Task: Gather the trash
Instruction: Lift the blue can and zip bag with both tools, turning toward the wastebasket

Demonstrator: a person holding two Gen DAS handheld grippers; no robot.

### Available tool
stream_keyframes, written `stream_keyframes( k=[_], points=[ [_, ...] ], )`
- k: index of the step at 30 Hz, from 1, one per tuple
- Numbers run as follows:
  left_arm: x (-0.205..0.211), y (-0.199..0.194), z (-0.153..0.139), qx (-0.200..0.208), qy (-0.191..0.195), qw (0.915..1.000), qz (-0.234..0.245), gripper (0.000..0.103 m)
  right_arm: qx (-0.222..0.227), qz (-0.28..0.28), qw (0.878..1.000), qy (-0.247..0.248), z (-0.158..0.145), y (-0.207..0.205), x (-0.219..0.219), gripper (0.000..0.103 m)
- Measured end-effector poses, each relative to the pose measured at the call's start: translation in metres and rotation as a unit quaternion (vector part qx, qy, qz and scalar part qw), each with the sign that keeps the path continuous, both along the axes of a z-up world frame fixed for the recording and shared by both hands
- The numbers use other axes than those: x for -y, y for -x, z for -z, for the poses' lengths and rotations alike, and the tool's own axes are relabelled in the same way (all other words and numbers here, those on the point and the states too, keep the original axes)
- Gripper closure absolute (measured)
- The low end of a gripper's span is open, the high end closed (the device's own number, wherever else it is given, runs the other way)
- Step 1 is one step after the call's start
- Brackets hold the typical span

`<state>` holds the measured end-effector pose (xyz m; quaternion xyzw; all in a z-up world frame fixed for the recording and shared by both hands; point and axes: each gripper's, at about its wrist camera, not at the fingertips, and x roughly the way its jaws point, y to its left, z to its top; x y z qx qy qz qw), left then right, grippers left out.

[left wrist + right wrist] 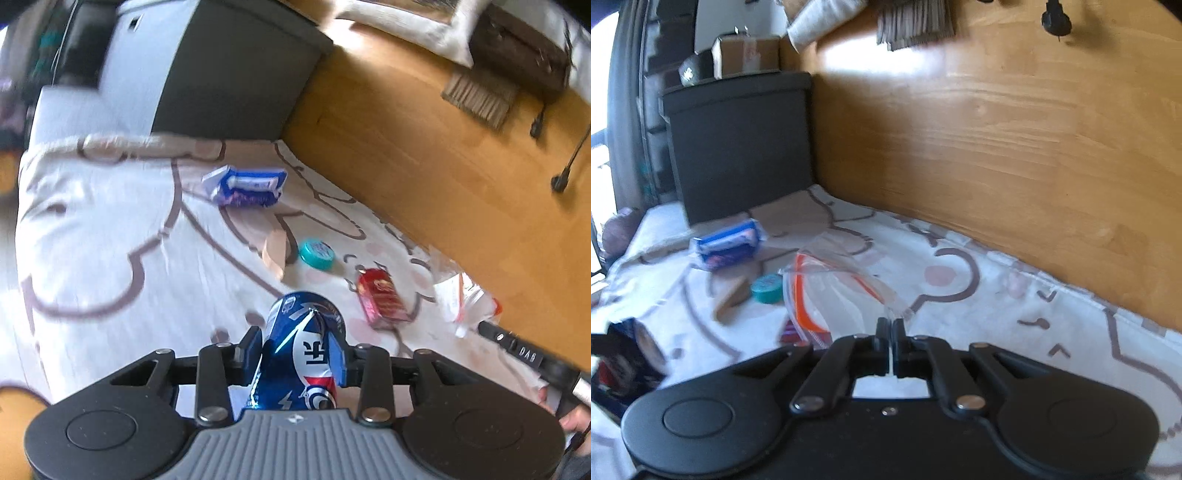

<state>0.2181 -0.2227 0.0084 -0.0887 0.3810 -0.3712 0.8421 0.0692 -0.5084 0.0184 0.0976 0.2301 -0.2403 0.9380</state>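
The left gripper (295, 354) is squeezing a dented blue soda can (301, 350) between its blue pads, jaws partly closed against the can's sides, holding it above the white patterned rug (110, 229). The right gripper (890, 332) is pinching the edge of a clear plastic bag with an orange strip (820, 280), its jaws fully closed on the thin film, the rest of the bag trailing over the rug. Other litter is lying on the rug: a blue and white wrapper (245, 186) near the dark cabinet (229, 74) at the rug's far end, a teal lid (317, 253) just beside a small tan block (275, 254) at the middle, and a red packet (382, 302) between the lid and the bag. The wooden floor (424, 147) is running along the rug's edge.
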Motion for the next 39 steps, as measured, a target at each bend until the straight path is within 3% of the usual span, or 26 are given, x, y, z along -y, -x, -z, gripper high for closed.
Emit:
stream_keyframes(
  k=[7, 15, 26, 29, 35, 39],
  points=[
    [-0.026, 0.010, 0.003, -0.033, -0.011, 0.9994, 0.000, 0.065, 0.017, -0.067, 0.996, -0.058, -0.009, 0.018, -0.043, 0.101],
    [-0.049, 0.022, 0.015, -0.055, -0.040, 0.9977, 0.004, 0.068, -0.001, -0.153, 0.982, -0.109, 0.003, 0.006, -0.097, 0.101],
    [-0.048, 0.018, 0.041, -0.090, 0.021, 0.9955, -0.021, 0.070, -0.022, -0.180, 0.977, -0.115, 0.014, -0.010, -0.128, 0.101],
    [-0.045, 0.014, 0.052, -0.122, 0.044, 0.9914, -0.017, 0.070, -0.023, -0.180, 0.976, -0.117, 0.014, -0.009, -0.127, 0.101],
    [-0.037, 0.012, 0.062, -0.144, 0.062, 0.9875, -0.017, 0.068, -0.033, -0.167, 0.978, -0.123, 0.019, -0.010, -0.123, 0.101],
    [-0.040, 0.006, 0.070, -0.181, 0.092, 0.9792, -0.005, 0.066, -0.035, -0.163, 0.978, -0.126, 0.021, -0.010, -0.120, 0.101]
  ],
)
